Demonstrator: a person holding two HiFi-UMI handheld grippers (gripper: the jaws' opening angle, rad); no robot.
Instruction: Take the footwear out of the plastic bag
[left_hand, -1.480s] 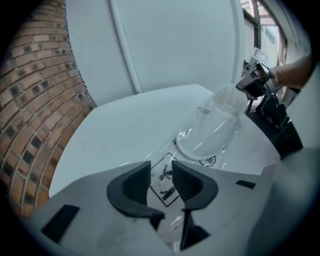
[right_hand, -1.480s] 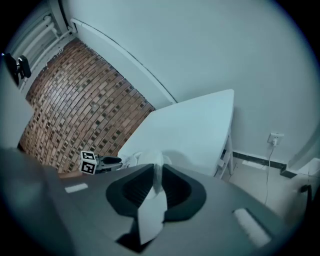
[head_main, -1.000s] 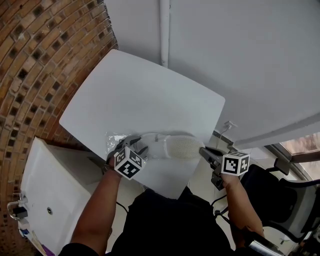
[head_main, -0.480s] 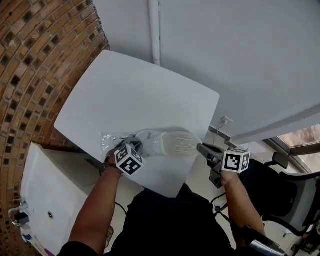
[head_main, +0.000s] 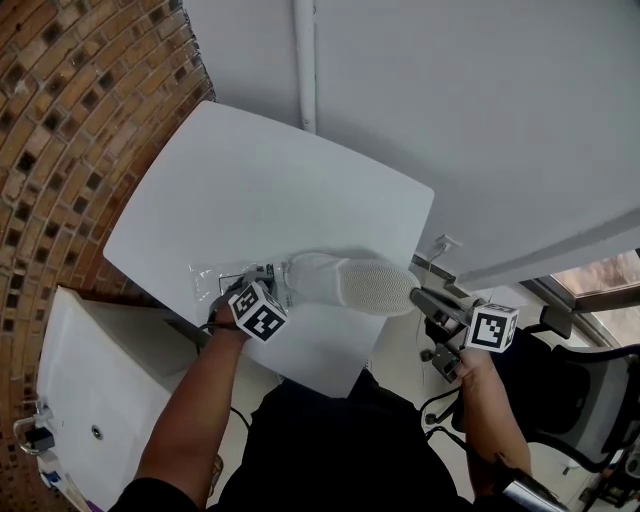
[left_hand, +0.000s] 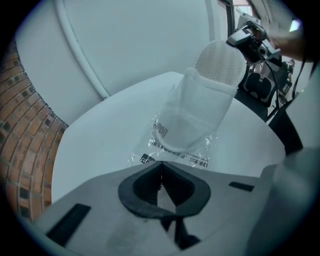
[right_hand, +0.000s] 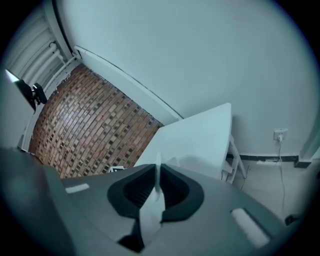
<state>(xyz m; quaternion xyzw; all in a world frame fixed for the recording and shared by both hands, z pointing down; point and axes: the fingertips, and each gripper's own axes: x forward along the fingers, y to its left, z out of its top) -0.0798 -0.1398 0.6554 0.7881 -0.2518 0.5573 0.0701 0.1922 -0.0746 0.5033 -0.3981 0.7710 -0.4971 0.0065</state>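
Note:
A white slipper (head_main: 345, 283) lies on the white table (head_main: 270, 190), its ribbed sole turned up and its toe still inside a clear plastic bag (head_main: 215, 275). My left gripper (head_main: 270, 282) points down and is shut on the bag's near edge (left_hand: 200, 157); beyond its jaws (left_hand: 160, 165) the slipper (left_hand: 197, 112) sticks out toward the other gripper. My right gripper (head_main: 416, 297) holds the slipper's other end off the table's right edge. Its jaws (right_hand: 158, 175) have just been closing, and a thin white fold of the slipper (right_hand: 150, 210) is pinched between them.
A brick wall (head_main: 60, 130) curves along the left. A white cabinet (head_main: 90, 390) stands below the table's left corner, and a black chair (head_main: 560, 390) at the right. A white pipe (head_main: 303, 60) runs up the pale wall behind.
The right gripper has drawn the slipper to the right and upward, farther out of the bag. The left gripper has dropped onto the bag's edge and shut on it.

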